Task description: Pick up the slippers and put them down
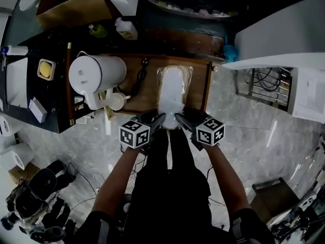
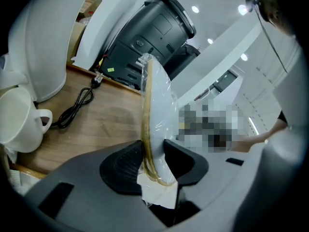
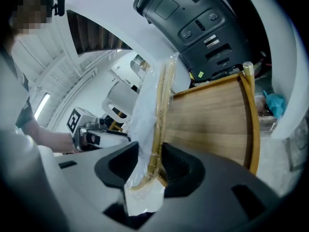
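Two grippers are clamped on one film-wrapped packet of white slippers (image 1: 171, 91): the left gripper (image 1: 159, 119) is closed on the near left corner and the right gripper (image 1: 181, 119) on the near right corner, each with the sole edge and film pinched between its pads. The packet's long axis runs straight away from the person, out over the wooden surface (image 1: 199, 85), so neither hand is nearer. Whether the far end touches the wood cannot be told. How many slippers are inside cannot be counted. Beside it are seen one white kettle (image 1: 96, 75), one mug (image 1: 116, 101) and one black cable (image 1: 139, 78).
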A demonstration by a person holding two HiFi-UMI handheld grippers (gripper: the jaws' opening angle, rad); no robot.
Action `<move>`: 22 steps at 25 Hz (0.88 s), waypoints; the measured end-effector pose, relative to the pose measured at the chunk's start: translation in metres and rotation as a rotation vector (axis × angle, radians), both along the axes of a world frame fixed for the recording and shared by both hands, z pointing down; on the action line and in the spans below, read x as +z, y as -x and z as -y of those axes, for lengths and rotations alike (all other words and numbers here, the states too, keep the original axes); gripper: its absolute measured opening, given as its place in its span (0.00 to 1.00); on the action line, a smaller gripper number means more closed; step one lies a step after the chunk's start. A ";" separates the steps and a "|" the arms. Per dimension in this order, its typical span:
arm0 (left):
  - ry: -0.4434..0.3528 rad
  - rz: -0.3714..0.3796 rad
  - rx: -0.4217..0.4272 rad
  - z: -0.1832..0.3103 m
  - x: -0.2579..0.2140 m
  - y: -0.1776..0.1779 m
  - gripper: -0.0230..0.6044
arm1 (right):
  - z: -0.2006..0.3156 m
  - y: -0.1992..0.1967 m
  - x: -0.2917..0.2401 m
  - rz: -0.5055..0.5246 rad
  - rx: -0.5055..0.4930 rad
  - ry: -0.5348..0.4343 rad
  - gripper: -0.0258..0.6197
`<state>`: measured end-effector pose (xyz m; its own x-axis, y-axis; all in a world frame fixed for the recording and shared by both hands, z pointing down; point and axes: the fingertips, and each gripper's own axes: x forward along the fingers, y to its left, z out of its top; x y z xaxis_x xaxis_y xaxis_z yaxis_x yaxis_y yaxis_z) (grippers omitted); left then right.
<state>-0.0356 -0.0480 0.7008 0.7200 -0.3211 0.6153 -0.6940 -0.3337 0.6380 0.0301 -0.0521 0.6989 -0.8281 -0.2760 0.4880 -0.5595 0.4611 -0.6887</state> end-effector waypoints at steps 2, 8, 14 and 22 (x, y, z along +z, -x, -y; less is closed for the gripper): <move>0.000 0.004 -0.002 0.003 0.006 0.001 0.26 | 0.003 0.001 0.006 -0.003 0.004 0.004 0.28; 0.021 0.038 -0.020 0.007 0.029 0.010 0.27 | 0.008 0.009 0.027 -0.038 0.004 0.010 0.28; 0.062 0.079 -0.032 0.006 0.049 0.014 0.28 | 0.005 0.013 0.044 -0.082 0.007 0.031 0.28; 0.135 0.080 -0.077 0.008 0.067 0.017 0.29 | 0.009 0.013 0.059 -0.152 0.026 0.042 0.30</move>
